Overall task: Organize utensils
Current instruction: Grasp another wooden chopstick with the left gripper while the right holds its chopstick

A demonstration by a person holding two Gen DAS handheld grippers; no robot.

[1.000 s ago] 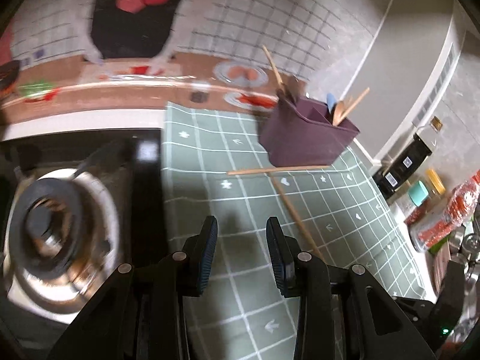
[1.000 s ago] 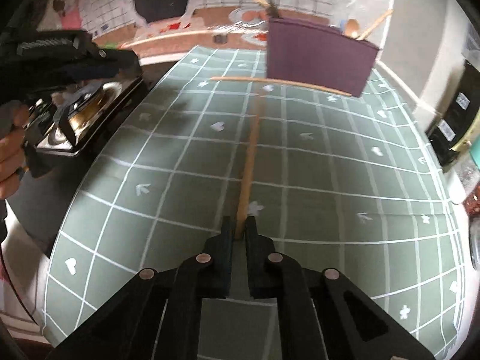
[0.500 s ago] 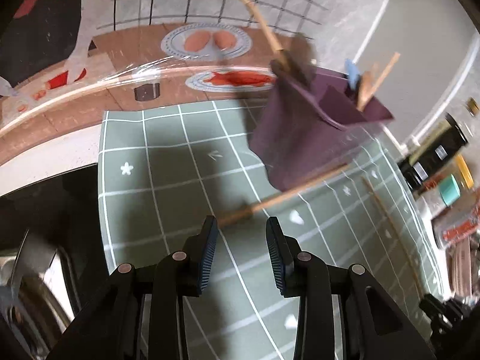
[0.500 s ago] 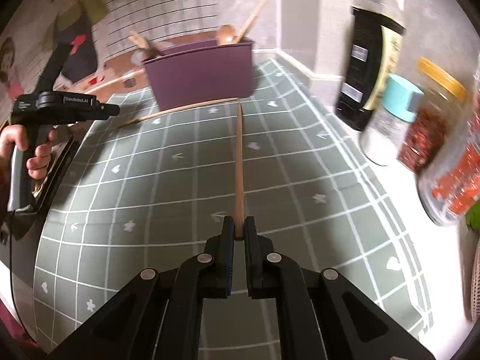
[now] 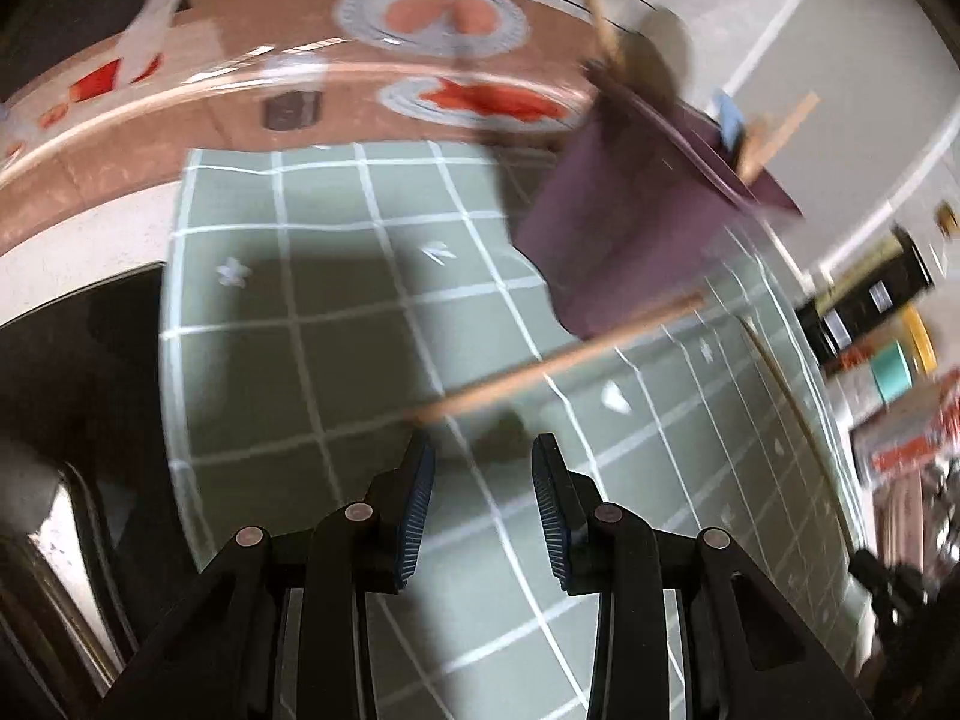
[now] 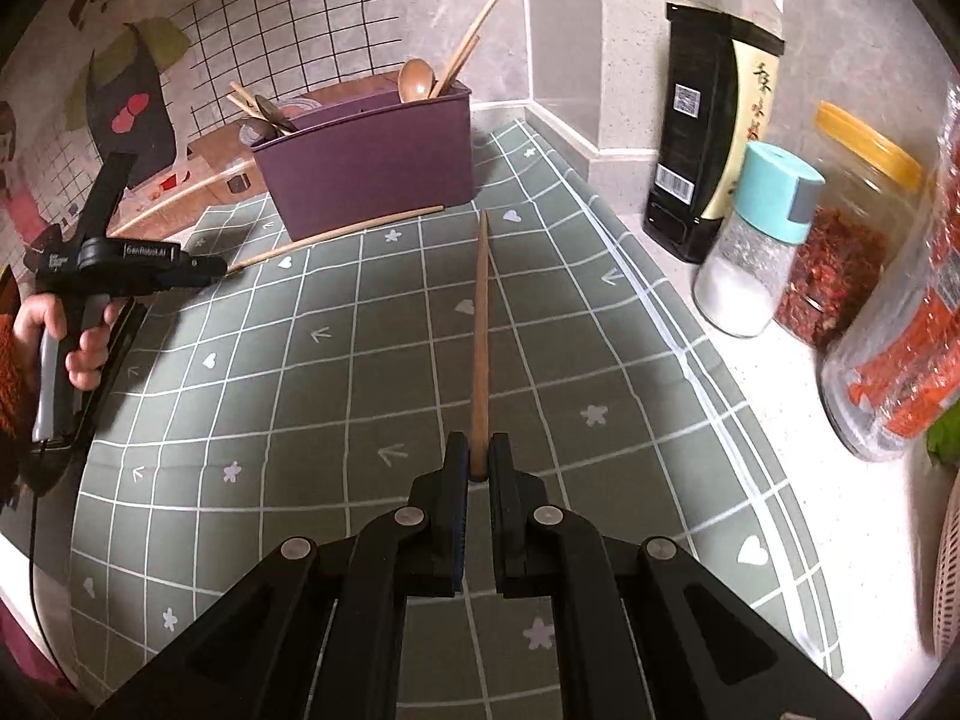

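Note:
My right gripper (image 6: 478, 461) is shut on the near end of a wooden chopstick (image 6: 480, 324) that points toward the purple utensil bin (image 6: 372, 171). The bin holds a wooden spoon and several chopsticks. A second chopstick (image 6: 336, 235) lies on the green mat in front of the bin. In the left wrist view this chopstick (image 5: 558, 357) lies just beyond my open, empty left gripper (image 5: 483, 456), its near end by the left fingertip. The bin (image 5: 636, 228) stands behind it. The left gripper also shows in the right wrist view (image 6: 204, 267).
A green grid mat (image 6: 300, 396) covers the counter. On the right stand a soy sauce bottle (image 6: 714, 138), a salt shaker (image 6: 750, 252) and jars of red spice (image 6: 840, 252). A stove (image 5: 78, 420) lies at the left of the mat.
My left gripper has moved forward to the near end of the lying chopstick. My right gripper lifted and swung right with its chopstick.

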